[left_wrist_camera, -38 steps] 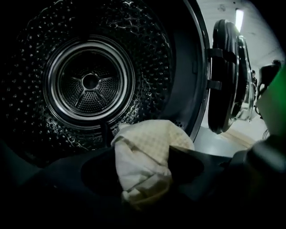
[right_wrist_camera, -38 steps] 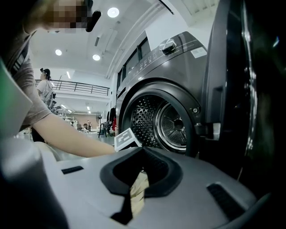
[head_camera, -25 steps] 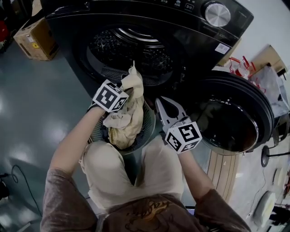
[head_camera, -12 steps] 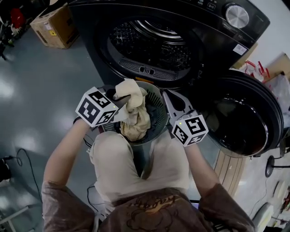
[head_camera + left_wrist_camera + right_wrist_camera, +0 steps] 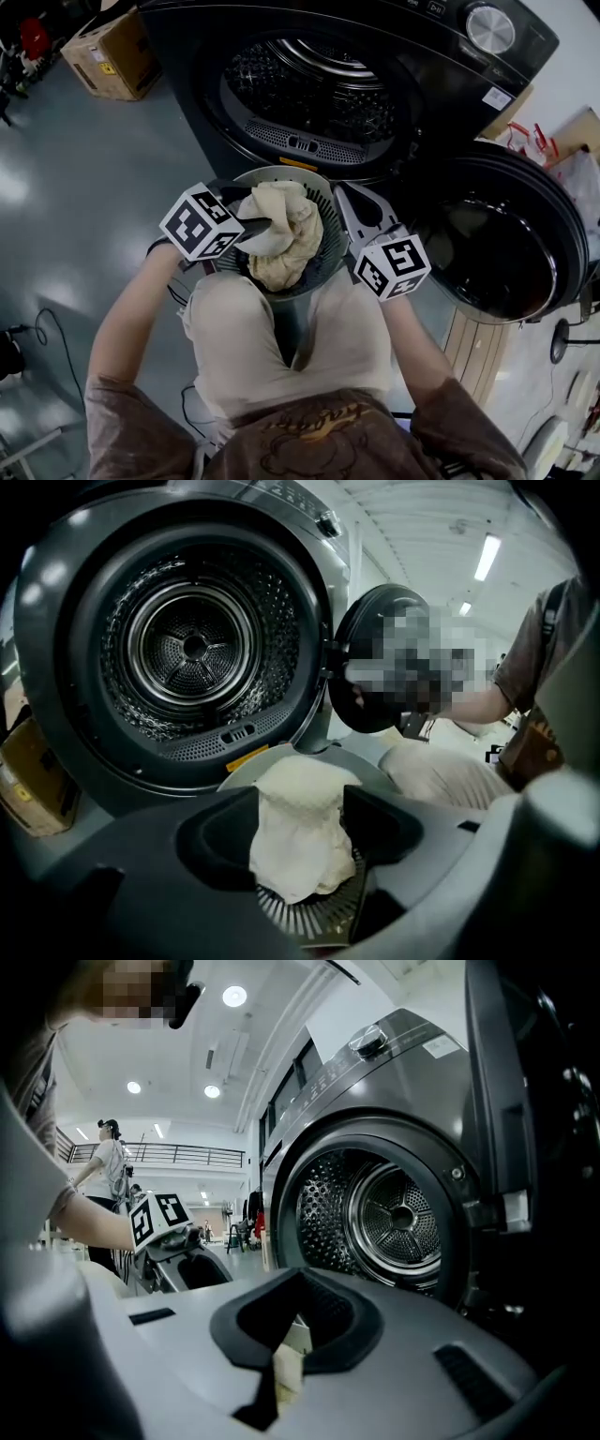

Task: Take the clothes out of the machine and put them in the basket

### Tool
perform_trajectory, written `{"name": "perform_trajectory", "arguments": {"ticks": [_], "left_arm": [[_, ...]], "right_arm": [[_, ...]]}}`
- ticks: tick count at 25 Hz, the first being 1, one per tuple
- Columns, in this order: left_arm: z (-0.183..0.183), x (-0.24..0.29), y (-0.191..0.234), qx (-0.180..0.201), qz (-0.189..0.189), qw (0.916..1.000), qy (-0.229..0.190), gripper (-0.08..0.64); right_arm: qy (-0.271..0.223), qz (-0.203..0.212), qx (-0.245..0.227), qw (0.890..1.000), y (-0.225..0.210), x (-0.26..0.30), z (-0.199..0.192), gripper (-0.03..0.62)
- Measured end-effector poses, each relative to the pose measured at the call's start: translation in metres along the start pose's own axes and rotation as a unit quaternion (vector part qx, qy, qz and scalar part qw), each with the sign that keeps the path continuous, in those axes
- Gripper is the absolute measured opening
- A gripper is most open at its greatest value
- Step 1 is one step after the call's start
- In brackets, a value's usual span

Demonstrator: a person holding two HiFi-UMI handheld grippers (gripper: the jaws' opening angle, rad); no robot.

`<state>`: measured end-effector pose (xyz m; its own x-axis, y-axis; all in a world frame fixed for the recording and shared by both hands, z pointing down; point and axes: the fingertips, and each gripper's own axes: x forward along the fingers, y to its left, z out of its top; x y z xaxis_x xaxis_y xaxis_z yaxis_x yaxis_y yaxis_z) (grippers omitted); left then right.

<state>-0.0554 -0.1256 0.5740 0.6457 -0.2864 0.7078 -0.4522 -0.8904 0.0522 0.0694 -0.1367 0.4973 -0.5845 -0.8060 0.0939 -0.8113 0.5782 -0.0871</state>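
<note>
A beige garment (image 5: 281, 230) lies bunched in the round grey slatted basket (image 5: 325, 255), which stands on the floor in front of the black washing machine's open drum (image 5: 309, 94). My left gripper (image 5: 255, 225) reaches over the basket's left rim. Its jaws are opening, and the garment (image 5: 300, 841) sits loosely between them on the basket's ribs (image 5: 309, 921). My right gripper (image 5: 349, 197) hovers at the basket's right rim, shut and holding nothing, pointing level toward the drum (image 5: 398, 1218). No clothes show inside the drum (image 5: 192, 649).
The machine's round door (image 5: 487, 244) hangs open to the right. A cardboard box (image 5: 112, 52) sits on the floor at the back left. The person's knees are just behind the basket. Cables lie on the grey floor at left.
The left gripper carried the garment from the drum mouth down into the basket, and its jaws have spread apart. The garment has settled lower. The right gripper barely moved.
</note>
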Motion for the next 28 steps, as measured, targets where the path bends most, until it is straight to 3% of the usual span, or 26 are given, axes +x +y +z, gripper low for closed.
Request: {"name": "perform_trajectory", "arguments": {"ticks": [5, 9, 13, 18, 23, 28], "left_arm": [[-0.003, 0.007, 0.006, -0.018, -0.011, 0.9996, -0.02, 0.318], [-0.01, 0.004, 0.007, -0.024, -0.058, 0.998, 0.008, 0.319], [-0.003, -0.018, 0.014, -0.049, -0.076, 0.9955, 0.029, 0.319], [0.03, -0.074, 0.011, -0.114, -0.086, 0.9891, 0.034, 0.319], [0.103, -0.157, 0.014, -0.168, -0.071, 0.9832, -0.007, 0.328], [0.184, -0.247, 0.025, -0.177, -0.045, 0.9822, -0.046, 0.33]], "right_arm": [[0.006, -0.002, 0.002, 1.0, -0.006, 0.011, -0.003, -0.003], [0.025, -0.008, 0.013, 1.0, -0.008, 0.027, 0.0, -0.003], [0.061, -0.012, 0.035, 0.997, -0.002, 0.042, 0.025, -0.003], [0.104, -0.012, 0.055, 0.993, 0.014, 0.051, 0.102, -0.003], [0.121, -0.007, 0.068, 0.99, 0.031, 0.055, 0.199, -0.003], [0.129, -0.007, 0.073, 0.989, 0.047, 0.06, 0.296, -0.003]]}}
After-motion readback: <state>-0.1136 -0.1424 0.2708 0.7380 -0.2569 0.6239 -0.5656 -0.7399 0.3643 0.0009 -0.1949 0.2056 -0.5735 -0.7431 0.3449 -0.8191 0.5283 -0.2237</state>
